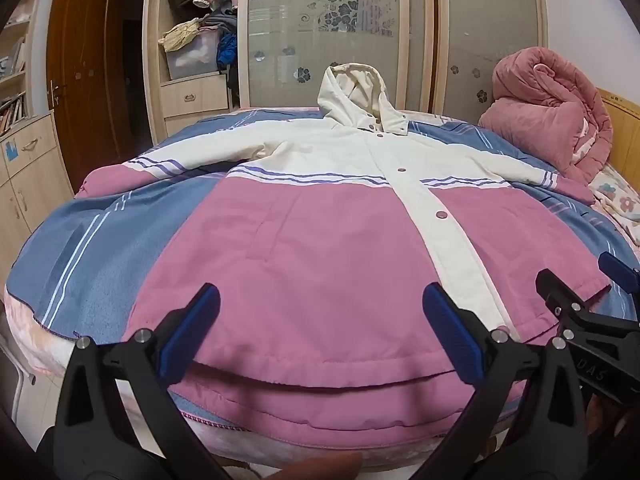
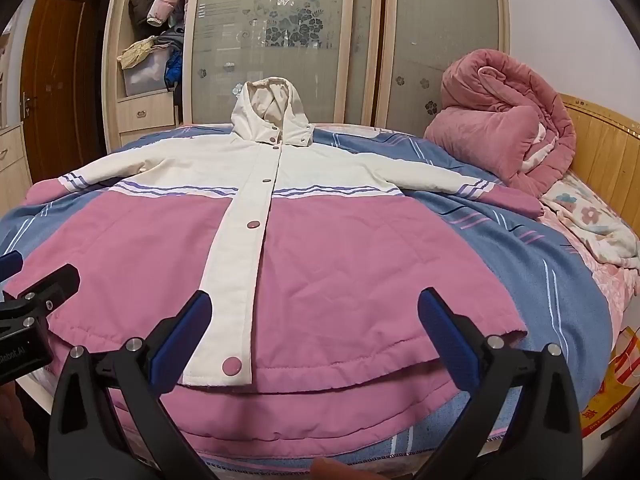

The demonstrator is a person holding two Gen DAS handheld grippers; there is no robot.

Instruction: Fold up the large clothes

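A hooded jacket [image 1: 320, 240] [image 2: 320, 248], cream above and pink below with a snap-button placket, lies flat and face up on the bed, sleeves spread to both sides and hood at the far end. My left gripper [image 1: 320, 312] hangs open just above the hem's left half, nothing between its blue pads. My right gripper [image 2: 314, 316] is open too, over the hem's right half, beside the placket. Each gripper shows at the edge of the other's view: the right gripper [image 1: 592, 300], the left gripper [image 2: 36, 284].
The jacket rests on a blue striped blanket [image 1: 88, 256] [image 2: 540, 264] that covers the bed. A rolled pink quilt [image 1: 548, 108] [image 2: 504, 120] sits at the far right by the wooden headboard [image 2: 600, 144]. Wardrobe doors [image 1: 320, 28] stand behind; a cabinet [image 1: 24, 176] is left.
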